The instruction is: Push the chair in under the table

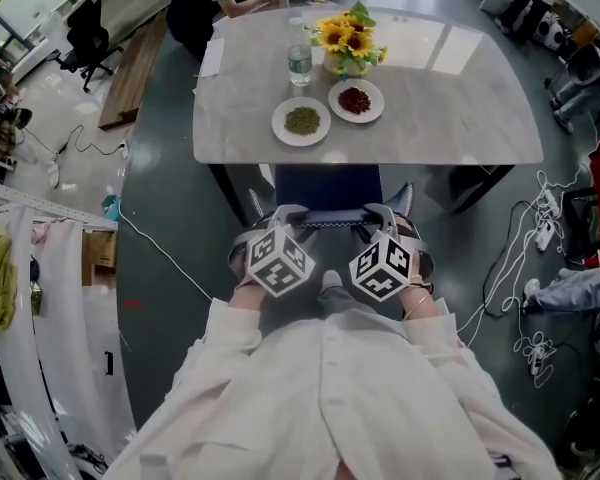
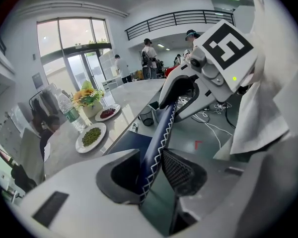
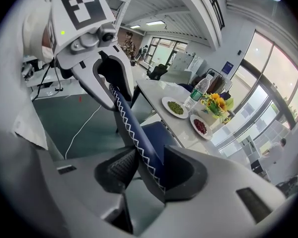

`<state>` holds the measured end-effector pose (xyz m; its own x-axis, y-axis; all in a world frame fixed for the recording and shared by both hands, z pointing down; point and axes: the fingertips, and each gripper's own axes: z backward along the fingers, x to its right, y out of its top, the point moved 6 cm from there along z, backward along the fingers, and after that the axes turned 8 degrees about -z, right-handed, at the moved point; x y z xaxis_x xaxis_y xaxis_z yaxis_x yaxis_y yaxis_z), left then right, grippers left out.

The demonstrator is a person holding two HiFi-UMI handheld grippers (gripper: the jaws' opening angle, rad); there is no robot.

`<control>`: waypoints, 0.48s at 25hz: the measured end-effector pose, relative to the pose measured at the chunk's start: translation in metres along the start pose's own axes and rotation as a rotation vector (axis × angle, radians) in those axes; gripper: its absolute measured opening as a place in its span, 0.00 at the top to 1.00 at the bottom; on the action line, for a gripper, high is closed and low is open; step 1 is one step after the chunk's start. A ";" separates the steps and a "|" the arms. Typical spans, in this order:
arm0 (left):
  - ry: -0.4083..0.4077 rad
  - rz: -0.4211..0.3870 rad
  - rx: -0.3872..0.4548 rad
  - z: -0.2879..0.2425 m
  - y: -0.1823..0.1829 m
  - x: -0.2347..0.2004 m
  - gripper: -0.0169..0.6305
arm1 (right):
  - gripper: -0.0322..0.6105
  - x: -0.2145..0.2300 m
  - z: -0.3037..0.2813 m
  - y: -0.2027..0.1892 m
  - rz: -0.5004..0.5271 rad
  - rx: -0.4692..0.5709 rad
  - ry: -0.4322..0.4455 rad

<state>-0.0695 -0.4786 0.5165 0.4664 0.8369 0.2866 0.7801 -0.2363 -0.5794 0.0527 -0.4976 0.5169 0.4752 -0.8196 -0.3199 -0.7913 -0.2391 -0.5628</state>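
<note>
The dark blue chair point(image 1: 328, 182) with white zigzag stitching stands half under the pale table point(image 1: 450, 98), its seat partly hidden by the table top. My left gripper point(image 1: 280, 215) is closed over the left part of the chair's top rail and my right gripper point(image 1: 380, 215) over the right part. In the left gripper view the chair's backrest edge point(image 2: 159, 133) runs between the jaws of the left gripper point(image 2: 151, 175), pads against it. In the right gripper view the backrest edge point(image 3: 131, 130) sits likewise in the right gripper point(image 3: 149, 175).
On the table stand a water bottle point(image 1: 299, 63), a vase of sunflowers point(image 1: 348, 40) and two plates of beans point(image 1: 301, 121) point(image 1: 356, 100). A person point(image 1: 205, 3) sits at its far side. Dark table legs point(image 1: 475, 188) flank the chair. Cables point(image 1: 535, 238) lie on the floor at right.
</note>
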 end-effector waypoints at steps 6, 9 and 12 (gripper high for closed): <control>0.007 0.012 -0.008 -0.011 0.003 -0.021 0.76 | 0.72 0.019 -0.014 0.008 0.013 0.008 0.009; 0.016 0.016 -0.009 -0.016 0.006 -0.029 0.76 | 0.72 0.028 -0.019 0.010 0.025 0.016 0.008; 0.021 0.016 -0.008 -0.019 0.010 -0.035 0.76 | 0.72 0.036 -0.022 0.012 0.035 0.023 0.012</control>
<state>-0.0701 -0.5200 0.5154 0.4872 0.8226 0.2934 0.7758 -0.2535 -0.5778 0.0520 -0.5416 0.5154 0.4429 -0.8334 -0.3307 -0.7982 -0.1985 -0.5688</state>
